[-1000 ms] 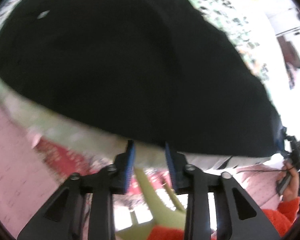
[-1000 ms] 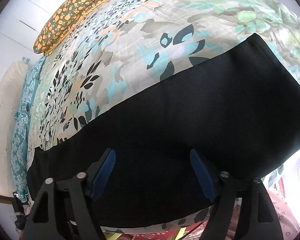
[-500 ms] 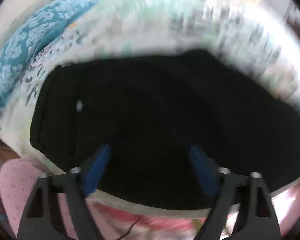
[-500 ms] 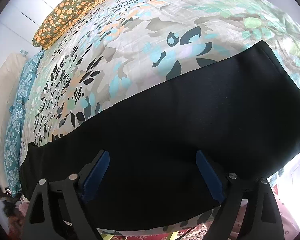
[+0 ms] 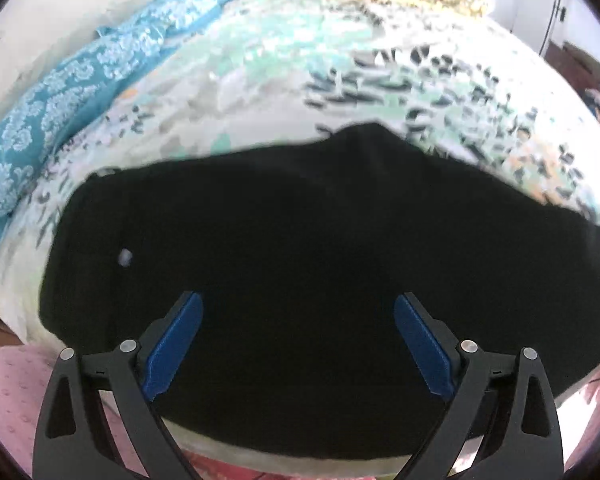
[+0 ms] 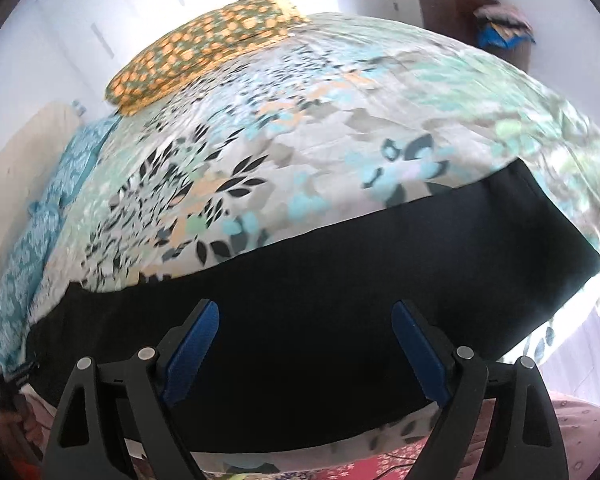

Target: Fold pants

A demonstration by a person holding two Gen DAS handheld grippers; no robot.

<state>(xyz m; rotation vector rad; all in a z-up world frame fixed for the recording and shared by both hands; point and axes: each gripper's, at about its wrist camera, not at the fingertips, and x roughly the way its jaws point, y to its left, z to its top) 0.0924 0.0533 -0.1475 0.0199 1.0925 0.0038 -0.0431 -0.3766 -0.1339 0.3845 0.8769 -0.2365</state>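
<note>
Black pants point(image 5: 300, 248) lie flat along the near edge of the bed point(image 6: 320, 152), stretched lengthwise across it on the floral bedspread. Left gripper point(image 5: 298, 344) hangs over the fabric with its blue-padded fingers point(image 5: 174, 344) spread wide, gripping nothing. Right gripper point(image 6: 304, 348) is the same story: fingers point(image 6: 418, 352) parted, released, poised above the dark cloth with nothing between them. From the right wrist view the pants run as one long band, one end toward the bed's right edge, the other toward the left edge by the teal patterned blanket point(image 6: 40, 236). A small pale spot point(image 5: 125, 257) sits on the fabric in the left wrist view, possibly a button, though the blur leaves that unsure. At the far end of the bed rests an orange-patterned pillow point(image 6: 204, 48). A pink mat point(image 5: 8, 384) shows below the bed's near edge.
</note>
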